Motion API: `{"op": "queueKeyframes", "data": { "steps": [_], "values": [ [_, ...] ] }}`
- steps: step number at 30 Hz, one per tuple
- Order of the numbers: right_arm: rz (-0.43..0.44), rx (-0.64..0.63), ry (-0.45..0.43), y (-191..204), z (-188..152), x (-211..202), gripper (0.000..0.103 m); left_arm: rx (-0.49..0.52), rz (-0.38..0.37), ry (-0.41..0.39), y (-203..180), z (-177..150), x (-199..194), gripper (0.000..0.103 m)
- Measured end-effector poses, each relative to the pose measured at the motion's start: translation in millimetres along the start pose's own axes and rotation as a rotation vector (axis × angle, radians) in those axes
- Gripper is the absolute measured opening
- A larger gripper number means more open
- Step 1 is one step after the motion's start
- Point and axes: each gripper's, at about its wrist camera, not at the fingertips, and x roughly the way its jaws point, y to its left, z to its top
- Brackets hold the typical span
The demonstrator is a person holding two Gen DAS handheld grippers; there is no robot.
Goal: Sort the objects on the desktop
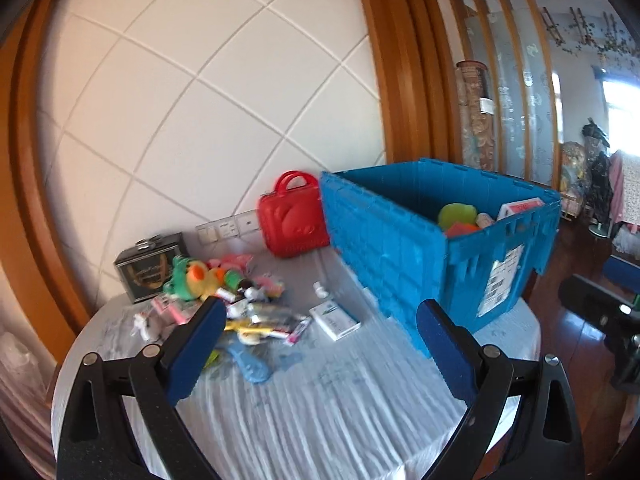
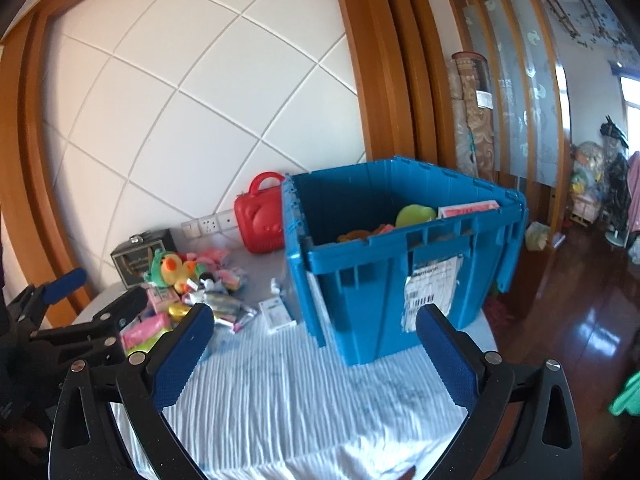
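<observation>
One heap, loose items: small toys and packets (image 1: 236, 300) piled on the tabletop (image 1: 320, 392), left of the blue crate; a duck-like plush (image 2: 174, 268) sits at the far side of my heap.
White box: small carton (image 1: 335, 320) lying flat between the heap and the crate, apart from both.
Blue piece: a flat light-blue item (image 1: 252, 364) at the near edge of the heap; I cannot tell what it is.
Blue crate: open plastic bin (image 1: 400, 248) standing on the tabletop's right side, a paper label on its near wall; a green round item (image 1: 458, 216), a red-and-white box (image 2: 468, 211) and others lie inside.
Red case: small handled case (image 1: 292, 220) upright against the wall, just left of the crate.
Dark tin: boxy container (image 1: 150, 266) behind the heap.
Left hand-held gripper (image 1: 320, 344): spread wide, nothing between its pads, above the cloth.
Right hand-held gripper (image 2: 316, 352): spread wide, empty, facing the crate.
</observation>
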Motion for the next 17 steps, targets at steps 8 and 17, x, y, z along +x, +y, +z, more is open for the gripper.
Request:
{"op": "queueKeyframes", "data": {
  "steps": [8,17],
  "values": [
    [0.026,-0.027,0.002,21,-3,-9,0.103,-0.018,0.026,0.000,25,-13,-18,0.097],
    [0.048,-0.055,-0.020,35,3,-13,0.103,-0.053,0.039,0.000,35,-14,-22,0.097]
  ]
}}
